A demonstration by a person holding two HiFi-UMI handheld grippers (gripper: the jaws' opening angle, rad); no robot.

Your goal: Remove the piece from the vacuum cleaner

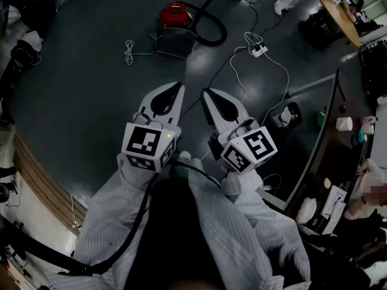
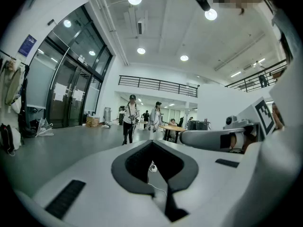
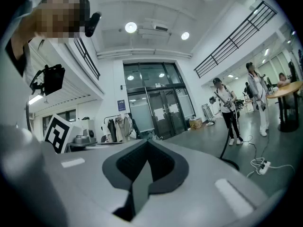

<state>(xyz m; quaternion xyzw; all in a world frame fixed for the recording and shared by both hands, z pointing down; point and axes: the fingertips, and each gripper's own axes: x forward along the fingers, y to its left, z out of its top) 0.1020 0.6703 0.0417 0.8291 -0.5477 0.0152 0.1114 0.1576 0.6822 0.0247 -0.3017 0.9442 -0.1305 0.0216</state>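
- Left gripper point(image 1: 172, 92): jaws were closed, with nothing between them.
- Right gripper point(image 1: 210, 95): jaws were closed too, and empty.
- Both sat side by side at frame centre, not touching, over the dark floor point(image 1: 84, 95).
- Red vacuum cleaner point(image 1: 174, 14) stood at upper centre, well apart from both grippers.
- Black hose point(image 1: 213, 30) looped to its right.
- The piece to remove was too small to pick out, possibly the hose.
- White power strip point(image 1: 259, 51) lay right of the hose.

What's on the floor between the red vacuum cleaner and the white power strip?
In the head view, a loop of black hose lies between the red vacuum cleaner and the power strip.
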